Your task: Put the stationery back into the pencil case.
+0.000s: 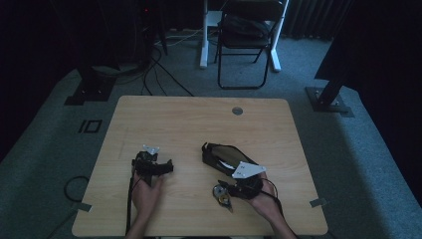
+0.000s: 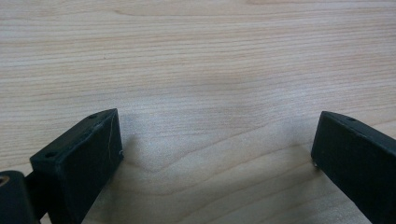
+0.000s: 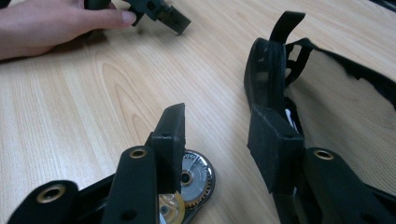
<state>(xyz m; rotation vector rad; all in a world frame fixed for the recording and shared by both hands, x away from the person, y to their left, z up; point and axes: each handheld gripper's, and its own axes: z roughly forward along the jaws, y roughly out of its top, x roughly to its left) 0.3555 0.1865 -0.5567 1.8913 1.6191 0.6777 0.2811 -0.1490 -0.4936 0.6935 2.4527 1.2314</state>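
Resting on the wooden table [image 1: 199, 119], the left gripper [image 2: 215, 154] has its jaws wide apart over bare wood. The right gripper [image 3: 217, 140] stands parted with nothing between, a black mesh pouch [image 3: 336, 79] just beside one jaw and a metal gear piece [image 3: 194, 179] beneath the other.

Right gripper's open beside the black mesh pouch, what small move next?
Probably slide the right gripper sideways so its open jaws straddle the black mesh pouch rim, then close: one jaw already stands against that rim, and nothing is gripped yet.
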